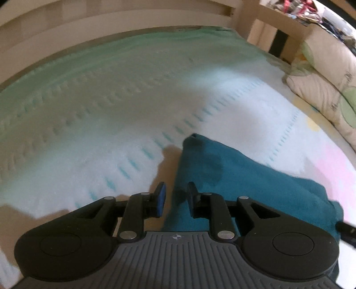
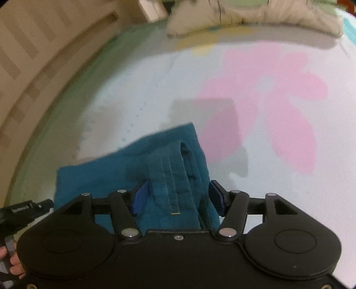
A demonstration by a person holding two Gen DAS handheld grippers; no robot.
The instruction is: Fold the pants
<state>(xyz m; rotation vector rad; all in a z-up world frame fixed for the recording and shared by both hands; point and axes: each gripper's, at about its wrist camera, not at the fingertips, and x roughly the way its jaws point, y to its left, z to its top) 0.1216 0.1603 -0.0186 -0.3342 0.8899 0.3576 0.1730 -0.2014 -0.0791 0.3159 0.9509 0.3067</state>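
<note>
Teal pants (image 1: 233, 177) lie folded on a white bed sheet (image 1: 111, 137). My left gripper (image 1: 176, 189) hovers over their left edge; its blue-padded jaws stand a little apart, the cloth's edge runs under the gap, and neither pad presses on it. In the right wrist view the pants (image 2: 100, 177) show a stitched seam and a bunched fold. My right gripper (image 2: 179, 184) is wide open, with that fold between its fingers and lying loose on the sheet. Part of the left gripper's handle (image 2: 22, 211) shows at the left edge, held by a hand (image 2: 11, 262).
The sheet (image 2: 289, 200) carries a large pink flower print (image 2: 278, 100) and rows of teal dashes. A cream quilt or pillow (image 1: 322, 93) (image 2: 244, 15) lies at the bed's far side. A wooden bed frame (image 1: 66, 33) borders the mattress.
</note>
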